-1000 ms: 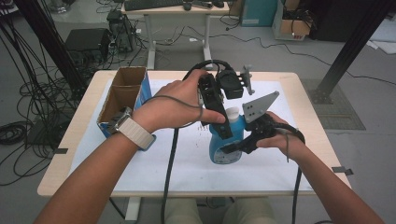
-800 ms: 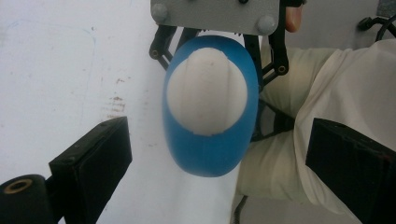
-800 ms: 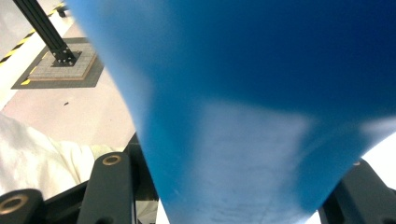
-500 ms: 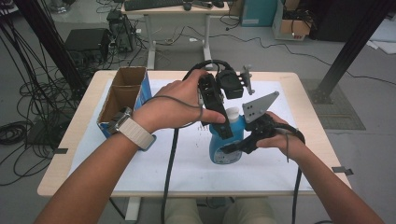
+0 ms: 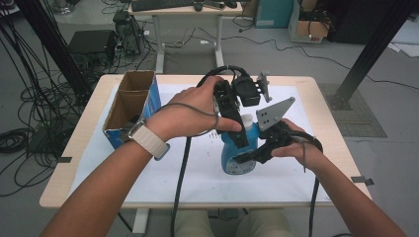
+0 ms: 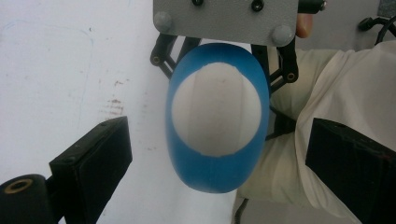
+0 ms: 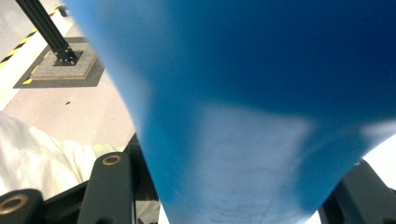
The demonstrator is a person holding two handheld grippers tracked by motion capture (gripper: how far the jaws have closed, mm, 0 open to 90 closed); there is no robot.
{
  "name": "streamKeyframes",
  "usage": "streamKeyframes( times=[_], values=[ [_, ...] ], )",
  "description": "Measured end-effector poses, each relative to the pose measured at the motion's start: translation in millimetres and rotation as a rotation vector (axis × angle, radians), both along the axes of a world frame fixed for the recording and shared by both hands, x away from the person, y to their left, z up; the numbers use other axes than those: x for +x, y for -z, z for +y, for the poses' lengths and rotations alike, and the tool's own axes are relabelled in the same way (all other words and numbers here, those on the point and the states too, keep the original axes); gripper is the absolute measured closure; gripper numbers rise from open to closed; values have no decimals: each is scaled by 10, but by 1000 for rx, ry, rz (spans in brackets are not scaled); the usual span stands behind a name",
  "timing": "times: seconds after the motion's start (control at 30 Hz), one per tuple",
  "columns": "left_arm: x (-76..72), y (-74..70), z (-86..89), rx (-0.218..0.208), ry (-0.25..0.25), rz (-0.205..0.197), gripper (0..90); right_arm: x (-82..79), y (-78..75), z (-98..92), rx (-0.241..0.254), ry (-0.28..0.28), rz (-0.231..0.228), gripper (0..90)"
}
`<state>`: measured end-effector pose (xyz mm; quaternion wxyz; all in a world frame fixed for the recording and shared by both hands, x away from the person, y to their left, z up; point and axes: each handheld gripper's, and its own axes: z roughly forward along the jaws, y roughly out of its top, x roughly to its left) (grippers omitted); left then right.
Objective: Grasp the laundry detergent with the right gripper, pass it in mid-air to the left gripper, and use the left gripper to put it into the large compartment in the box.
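A blue bottle [image 5: 239, 148] is seen standing upright on the white sheet [image 5: 148, 173] that covers the worktop [image 5: 89, 133], near the middle and toward the person's side. Its white cap [image 5: 246, 118] is at the top, and a pale label [image 6: 215, 108] is shown on its blue body in the left gripper view.

The right tool [image 5: 247, 157] is brought in from the right, low on the bottle, and is pinched on the bottle's body; in the right gripper view the blue wall [image 7: 261, 93] is pressed close between the two black jaws. The grey plate [image 5: 274, 112] of that tool is seen just beside the cap.

The left tool [image 5: 236, 129] is held over the bottle from above, pointing down. Its jaws are spread wide, one on each side of the bottle, and a clear gap is left between each pad and the blue wall, so nothing is gripped by it.

An open cardboard box [image 5: 131, 101] is set at the left part of the worktop, well apart from the bottle.
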<state>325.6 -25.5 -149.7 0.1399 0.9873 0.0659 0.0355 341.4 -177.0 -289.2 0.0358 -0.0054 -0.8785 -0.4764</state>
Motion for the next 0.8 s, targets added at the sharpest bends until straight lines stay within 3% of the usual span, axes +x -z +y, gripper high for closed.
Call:
streamKeyframes(
  times=[0.2,0.23,0.8],
  values=[
    [13,36,-14,3,-1,2,74,2,-1,-2,0,-4,-11,428],
    [16,42,-16,1,-1,3,74,18,5,-3,-3,-8,-38,428],
    [48,120,-68,9,4,3,84,-16,-6,9,-7,-1,-14,428]
  ],
)
